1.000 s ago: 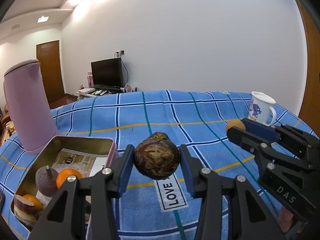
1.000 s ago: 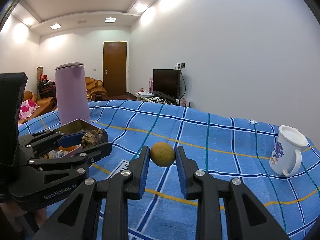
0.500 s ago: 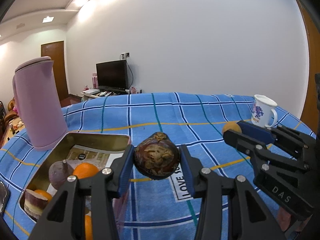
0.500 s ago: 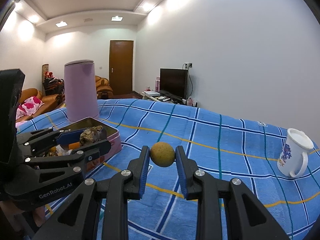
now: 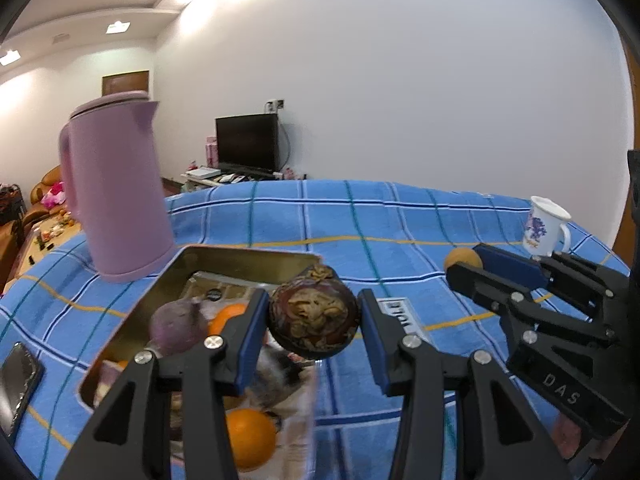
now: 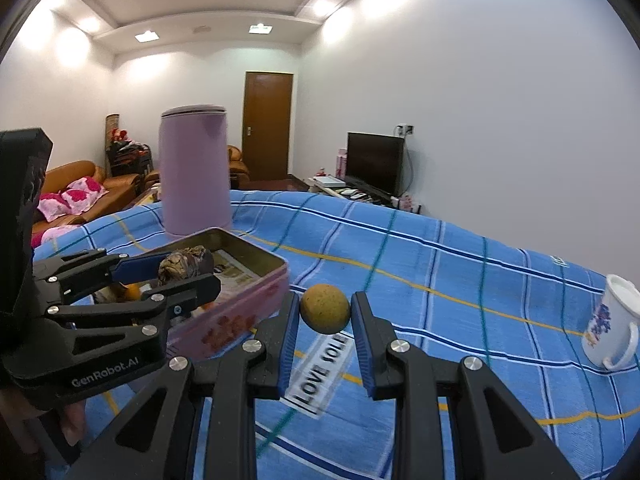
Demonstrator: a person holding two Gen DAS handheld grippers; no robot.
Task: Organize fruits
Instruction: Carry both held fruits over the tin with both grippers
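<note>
My left gripper (image 5: pixel 314 320) is shut on a dark brown wrinkled mangosteen (image 5: pixel 313 322) and holds it above the right rim of a metal tin (image 5: pixel 244 254). The tin holds oranges (image 5: pixel 250 442) and a purple fruit (image 5: pixel 176 326). My right gripper (image 6: pixel 325 310) is shut on a small round tan fruit (image 6: pixel 325 308), held above the blue checked cloth to the right of the tin (image 6: pixel 240 304). The right gripper also shows in the left wrist view (image 5: pixel 466 262), and the left gripper in the right wrist view (image 6: pixel 188 268).
A tall pink kettle (image 5: pixel 116 192) stands behind the tin. A white flowered mug (image 5: pixel 546 230) stands at the far right of the table. A phone (image 5: pixel 18 376) lies at the left edge. A "LOVE" label (image 6: pixel 320 372) lies on the cloth.
Both grippers have moved left toward the tin, each still holding its fruit. The mangosteen is now over the tin's right rim.
</note>
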